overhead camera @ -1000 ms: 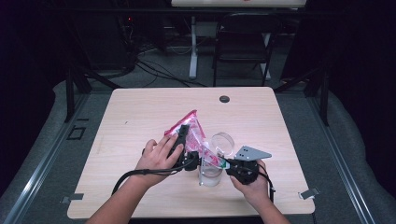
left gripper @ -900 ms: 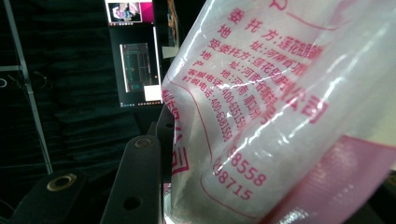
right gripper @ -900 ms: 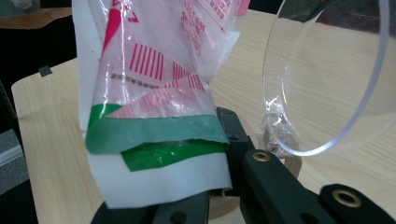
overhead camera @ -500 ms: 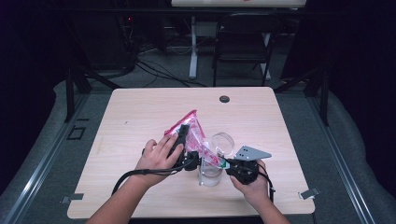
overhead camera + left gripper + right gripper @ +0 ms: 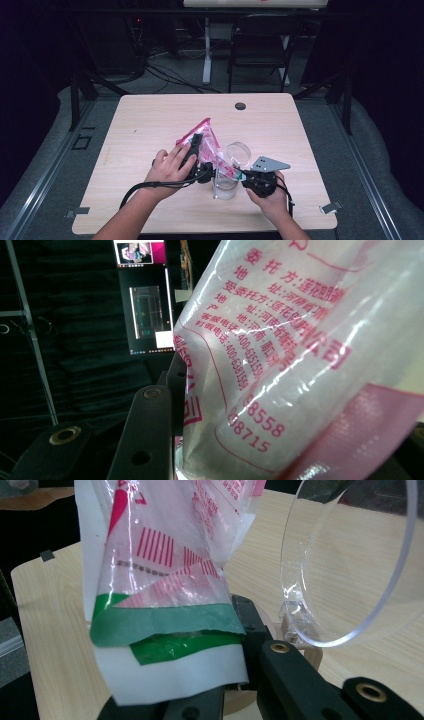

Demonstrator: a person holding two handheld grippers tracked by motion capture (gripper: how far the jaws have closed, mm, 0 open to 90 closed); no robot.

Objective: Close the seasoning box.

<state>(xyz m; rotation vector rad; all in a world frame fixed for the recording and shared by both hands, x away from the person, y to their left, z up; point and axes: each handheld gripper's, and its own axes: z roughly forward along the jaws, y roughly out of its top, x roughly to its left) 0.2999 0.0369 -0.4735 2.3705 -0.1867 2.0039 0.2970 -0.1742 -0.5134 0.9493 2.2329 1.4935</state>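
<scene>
A pink-and-white printed plastic bag [image 5: 207, 139] is held tilted over a clear glass jar [image 5: 226, 186] whose round hinged lid [image 5: 238, 154] stands open. My left gripper [image 5: 196, 145] grips the bag's upper part, and the bag [image 5: 300, 365] crowds the left gripper view beside one black jaw. My right gripper [image 5: 240, 175] is shut on the bag's lower, green-edged end [image 5: 165, 630], just beside the jar's mouth. The clear lid [image 5: 350, 580] curves to the right in the right gripper view. What is inside the bag and jar I cannot make out.
The light wooden table [image 5: 150, 120] has a black round grommet [image 5: 240, 106] near its far edge. A dark chair [image 5: 260, 45] and cables lie beyond it. A lit monitor [image 5: 147, 315] stands in the dark background.
</scene>
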